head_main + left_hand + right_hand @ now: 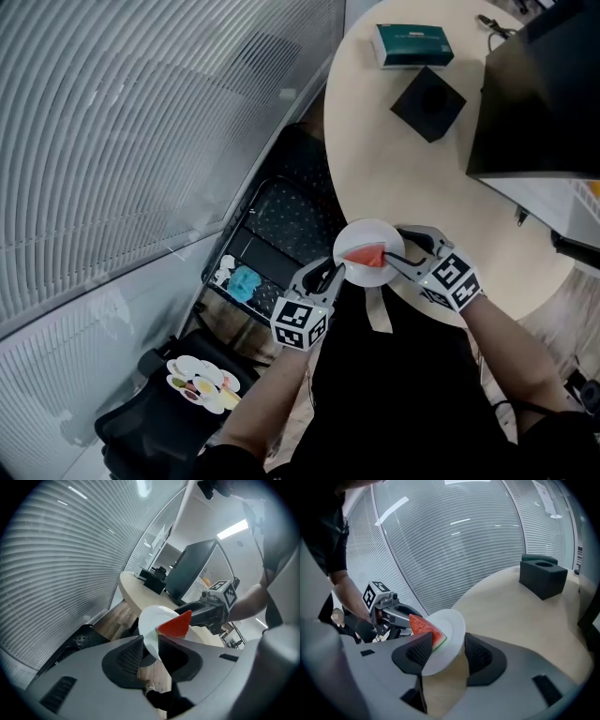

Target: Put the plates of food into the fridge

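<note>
Firmly pinched at eight o'clock by left gripper (330, 274): small round white plate (370, 233) with red watermelon wedge (368, 255), at beige round table's (394, 159) six-o'clock edge; straddled at three o'clock by right gripper's (405, 251) parted jaws.

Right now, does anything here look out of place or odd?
Yes. A plate of assorted food sits on a black chair by the glass wall, an odd place for it. The white plate at the table's edge looks tilted, with its watermelon slice near the rim, so it might slide.

Left gripper (330, 274) and right gripper (405, 248) flank a small round white plate (367, 234) carrying a red watermelon wedge (368, 254) at the edge of the beige bench (412, 178).
</note>
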Action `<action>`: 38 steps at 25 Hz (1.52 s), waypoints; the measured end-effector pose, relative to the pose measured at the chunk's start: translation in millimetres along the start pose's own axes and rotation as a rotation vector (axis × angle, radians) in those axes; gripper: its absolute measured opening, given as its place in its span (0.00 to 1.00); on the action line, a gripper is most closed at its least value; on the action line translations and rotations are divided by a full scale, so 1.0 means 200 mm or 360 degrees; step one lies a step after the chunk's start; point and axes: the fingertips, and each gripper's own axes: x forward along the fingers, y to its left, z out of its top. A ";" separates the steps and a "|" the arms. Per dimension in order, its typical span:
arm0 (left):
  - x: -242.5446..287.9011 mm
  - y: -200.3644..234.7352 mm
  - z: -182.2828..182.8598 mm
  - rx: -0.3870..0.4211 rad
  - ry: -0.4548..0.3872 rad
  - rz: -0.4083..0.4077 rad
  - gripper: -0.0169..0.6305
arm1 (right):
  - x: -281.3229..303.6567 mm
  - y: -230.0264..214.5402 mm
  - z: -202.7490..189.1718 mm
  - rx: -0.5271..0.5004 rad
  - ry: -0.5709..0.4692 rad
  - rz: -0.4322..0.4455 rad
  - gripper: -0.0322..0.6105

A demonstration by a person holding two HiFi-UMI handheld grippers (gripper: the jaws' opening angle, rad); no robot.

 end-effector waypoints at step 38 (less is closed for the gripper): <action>0.08 -0.15 0.40 0.0167 -0.0077 -0.0009 0.19 | -0.43 -0.31 0.07 0.1238 -0.0786 0.0232 0.08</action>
